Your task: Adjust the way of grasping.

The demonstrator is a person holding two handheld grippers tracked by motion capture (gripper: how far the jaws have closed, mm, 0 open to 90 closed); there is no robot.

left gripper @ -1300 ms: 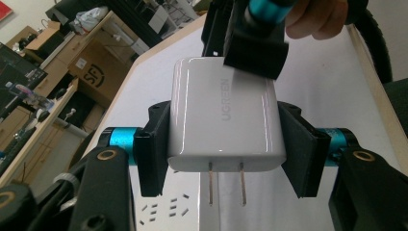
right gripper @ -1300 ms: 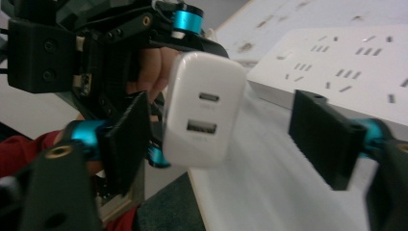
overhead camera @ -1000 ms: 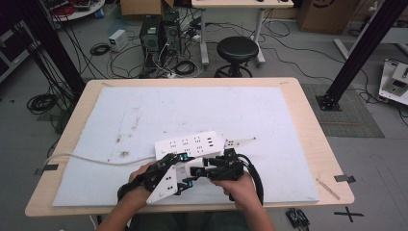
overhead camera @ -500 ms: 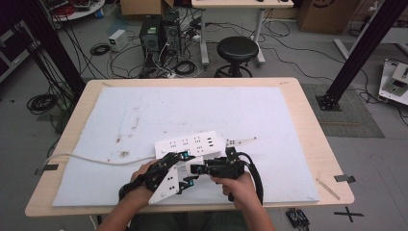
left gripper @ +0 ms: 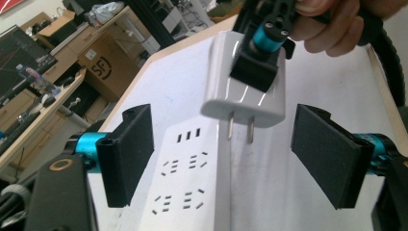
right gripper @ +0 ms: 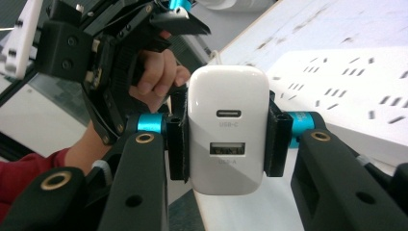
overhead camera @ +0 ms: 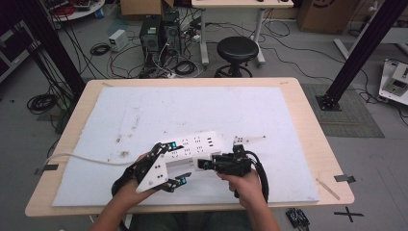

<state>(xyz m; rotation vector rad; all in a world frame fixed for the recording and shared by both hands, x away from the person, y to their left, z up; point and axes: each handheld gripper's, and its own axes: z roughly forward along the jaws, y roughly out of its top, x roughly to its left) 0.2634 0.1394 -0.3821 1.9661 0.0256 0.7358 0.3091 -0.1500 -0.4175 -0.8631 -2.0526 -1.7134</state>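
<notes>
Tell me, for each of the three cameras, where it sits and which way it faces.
High view: above the person's side, looking forward and down on the table; both forearms and grippers show.
Left gripper view: rides the left gripper, looking along its open jaws at the power strip.
Right gripper view: rides the right gripper, looking at the charger clamped between its jaws.
Shared: both gripper views show the charger and power strip.
</notes>
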